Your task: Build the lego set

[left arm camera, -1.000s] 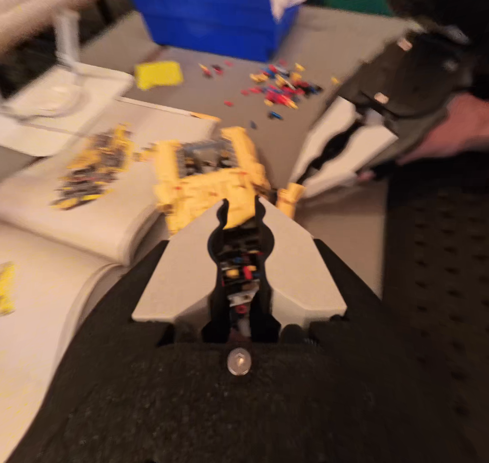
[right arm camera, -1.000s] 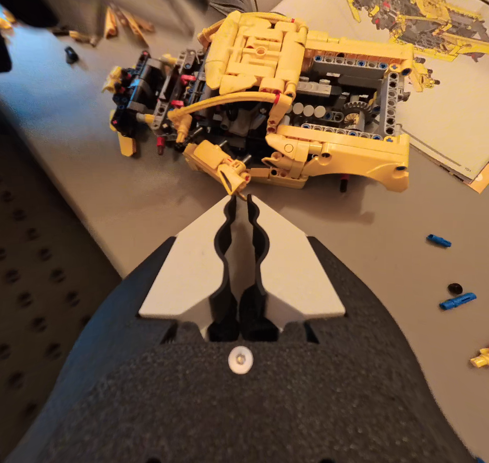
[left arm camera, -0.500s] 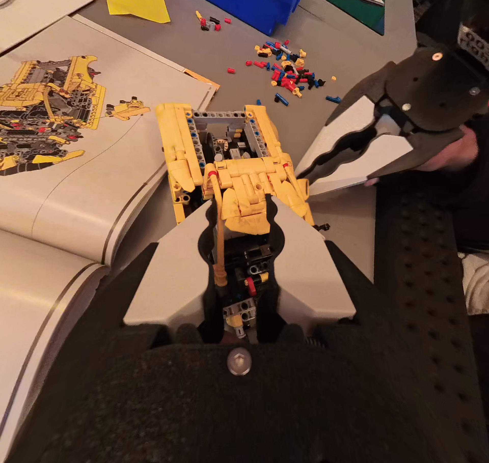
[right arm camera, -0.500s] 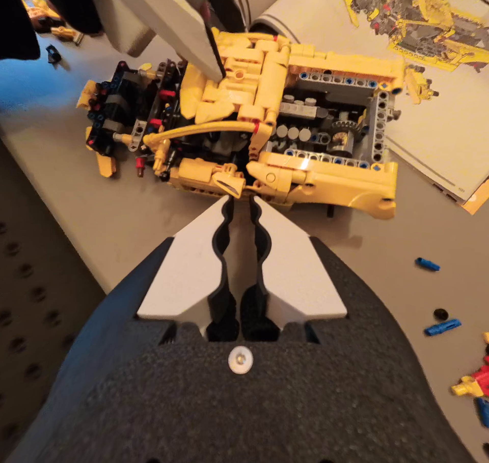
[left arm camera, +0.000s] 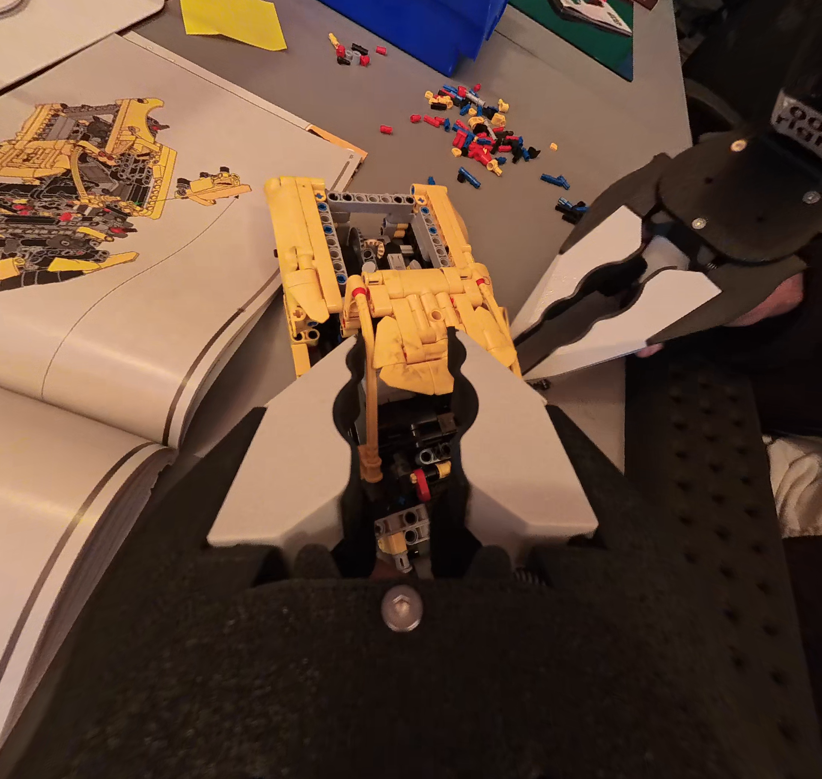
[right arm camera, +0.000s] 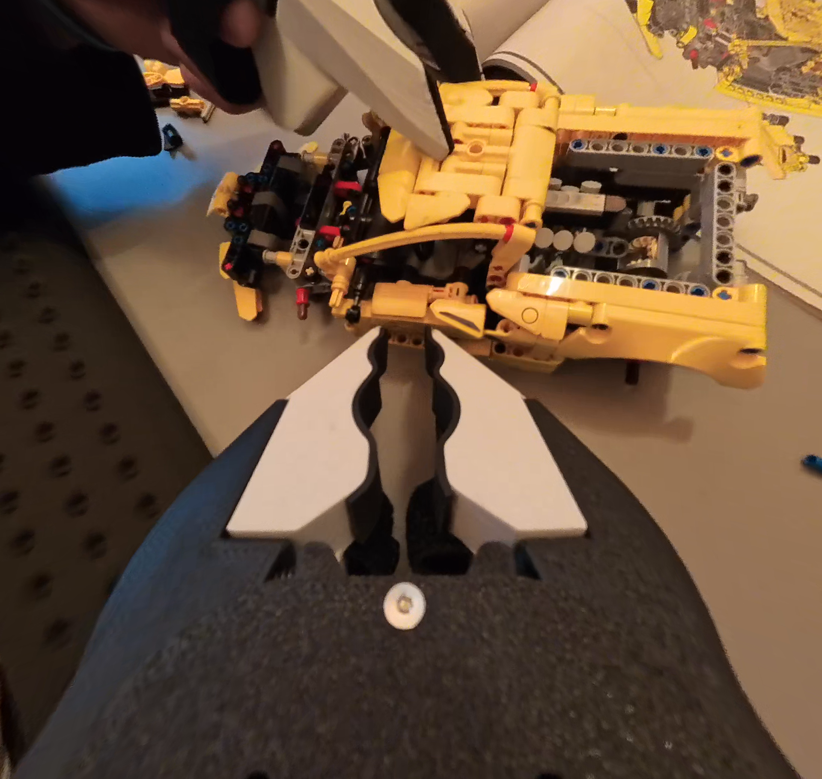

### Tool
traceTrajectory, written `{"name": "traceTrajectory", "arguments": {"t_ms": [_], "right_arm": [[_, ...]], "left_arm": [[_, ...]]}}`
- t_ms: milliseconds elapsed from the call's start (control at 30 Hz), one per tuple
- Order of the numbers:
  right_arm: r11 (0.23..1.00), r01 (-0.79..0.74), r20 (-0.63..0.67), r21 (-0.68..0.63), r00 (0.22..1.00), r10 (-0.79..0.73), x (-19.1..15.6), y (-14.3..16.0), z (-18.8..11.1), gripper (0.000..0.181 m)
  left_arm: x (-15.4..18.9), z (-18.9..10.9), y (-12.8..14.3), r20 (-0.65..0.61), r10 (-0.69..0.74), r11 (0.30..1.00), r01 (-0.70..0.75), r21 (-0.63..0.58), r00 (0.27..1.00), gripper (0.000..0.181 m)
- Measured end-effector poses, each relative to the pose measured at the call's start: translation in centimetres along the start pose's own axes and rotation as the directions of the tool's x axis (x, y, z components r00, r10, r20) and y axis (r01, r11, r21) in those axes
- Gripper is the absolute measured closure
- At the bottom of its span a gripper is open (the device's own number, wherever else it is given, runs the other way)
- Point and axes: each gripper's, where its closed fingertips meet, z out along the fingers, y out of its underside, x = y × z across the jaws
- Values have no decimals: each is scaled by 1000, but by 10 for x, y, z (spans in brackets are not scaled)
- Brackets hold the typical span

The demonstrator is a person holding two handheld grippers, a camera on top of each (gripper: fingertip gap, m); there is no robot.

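Observation:
The partly built yellow lego vehicle lies on the grey table, its open grey frame pointing away in the left wrist view. My left gripper is open above its hood, fingertips resting on the yellow top panels; it also shows in the right wrist view. A thin yellow hose runs between its fingers. My right gripper is slightly open and empty, its tips right at the model's near side panel. It appears at the right of the left wrist view.
An open instruction book lies left of the model. A pile of small loose pieces lies beyond it, before a blue bin, with yellow paper nearby. A black perforated mat borders the table's near edge. Some 8 cm of space lies between my two pairs of fingers.
My left gripper has come down over the model's hood and its jaws have widened. My right gripper has moved in to the model's side and opened a little.

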Motion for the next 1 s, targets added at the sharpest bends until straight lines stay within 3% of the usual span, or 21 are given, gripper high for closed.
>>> {"name": "traceTrajectory", "arguments": {"t_ms": [133,233,400,567,733,867,1000], "right_arm": [[1000,-15,10,-6,1000,15,0,4,-13,164],[996,-7,-31,90,999,10,6,4,-34,166],[977,-75,-10,199,997,79,17,4,-46,161],[965,-89,-10,248,995,95,21,1,-52,158],[971,-115,3,209,993,117,23,7,-50,156],[928,-212,27,307,976,214,38,-1,-66,161],[838,-364,126,406,931,343,56,-8,-85,161]], "left_arm": [[0,-1,0,11,1,1000,-1,11,1000,144],[-1,-4,-1,35,-1,1000,0,24,999,143],[-3,-19,-5,135,0,998,-9,63,991,144],[23,-38,-15,265,32,990,-66,121,964,144],[75,-7,14,246,231,970,-204,-129,941,144],[71,21,20,258,360,895,-254,-366,897,145],[63,41,16,262,403,837,-238,-492,877,146]]}}
